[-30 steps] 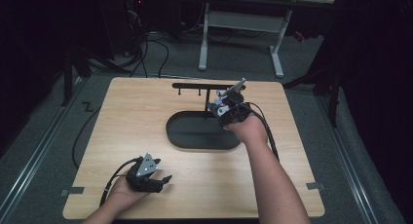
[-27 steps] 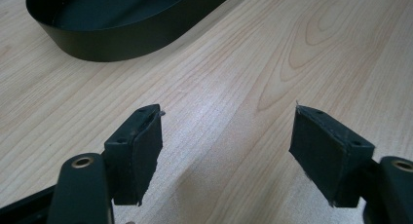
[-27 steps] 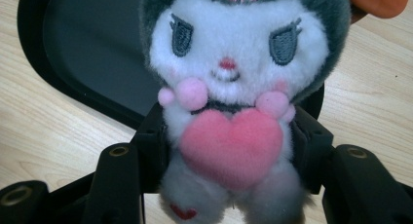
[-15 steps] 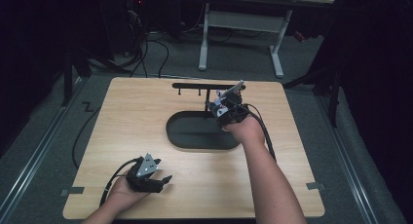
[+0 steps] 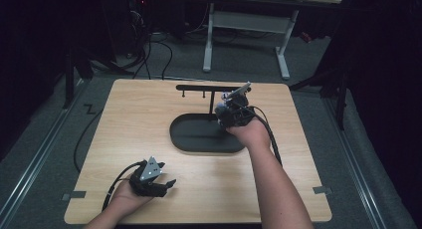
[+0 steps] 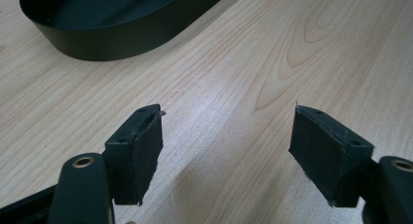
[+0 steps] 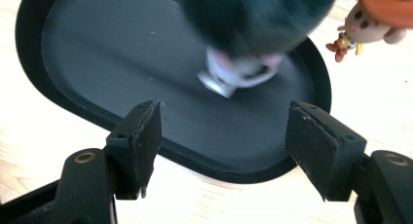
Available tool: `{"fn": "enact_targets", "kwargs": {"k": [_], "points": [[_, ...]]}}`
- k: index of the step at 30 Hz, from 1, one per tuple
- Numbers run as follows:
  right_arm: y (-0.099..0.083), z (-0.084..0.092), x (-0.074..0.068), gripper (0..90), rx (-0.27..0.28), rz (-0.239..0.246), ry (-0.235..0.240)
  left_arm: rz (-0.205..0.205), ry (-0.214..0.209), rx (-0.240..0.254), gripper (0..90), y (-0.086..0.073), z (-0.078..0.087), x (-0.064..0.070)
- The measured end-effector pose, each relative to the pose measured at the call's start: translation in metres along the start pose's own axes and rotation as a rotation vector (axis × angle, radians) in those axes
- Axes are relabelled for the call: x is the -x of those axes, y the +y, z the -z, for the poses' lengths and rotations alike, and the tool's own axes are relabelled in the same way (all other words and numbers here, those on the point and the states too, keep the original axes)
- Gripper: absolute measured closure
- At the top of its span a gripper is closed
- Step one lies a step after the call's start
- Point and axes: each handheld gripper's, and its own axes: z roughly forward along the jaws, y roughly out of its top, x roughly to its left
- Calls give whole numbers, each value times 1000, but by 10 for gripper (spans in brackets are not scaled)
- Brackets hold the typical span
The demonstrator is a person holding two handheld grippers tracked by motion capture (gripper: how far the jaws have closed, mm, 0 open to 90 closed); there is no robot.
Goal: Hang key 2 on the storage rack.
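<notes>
Looking nearly done: right gripper point(image 7: 224, 136) jaws just opened wide, nothing between them, blurry dark keychain point(image 7: 243, 34) over black tray point(image 7: 97, 53). Left gripper point(image 6: 226, 151) open, empty, idle on table point(image 6: 292, 48).

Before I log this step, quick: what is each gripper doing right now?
Left gripper: open, nothing between its jaws, low over the table.
Right gripper: open, jaws just opened, holding nothing, above the black tray.

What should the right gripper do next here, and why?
Probably back the right gripper away from the stand: its jaws have just been opening, nothing lies between them, and the blurred dark thing shows beyond them, over the black tray.
</notes>
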Motion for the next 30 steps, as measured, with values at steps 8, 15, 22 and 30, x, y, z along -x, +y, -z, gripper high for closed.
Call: {"fn": "enact_targets", "kwargs": {"k": [8, 15, 22, 30], "points": [[-8, 2, 1, 304, -2, 0, 4, -5, 0, -3, 281, 1, -1, 1], [-19, -1, 2, 317, -10, 5, 26, -4, -3, -4, 280, 1, -1, 1], [-33, -6, 6, 331, -12, 5, 48, -8, -5, -11, 279, 1, -2, 2], [-52, -11, 14, 332, 10, 21, 61, -7, -2, -18, 278, -1, -3, 2]]}}
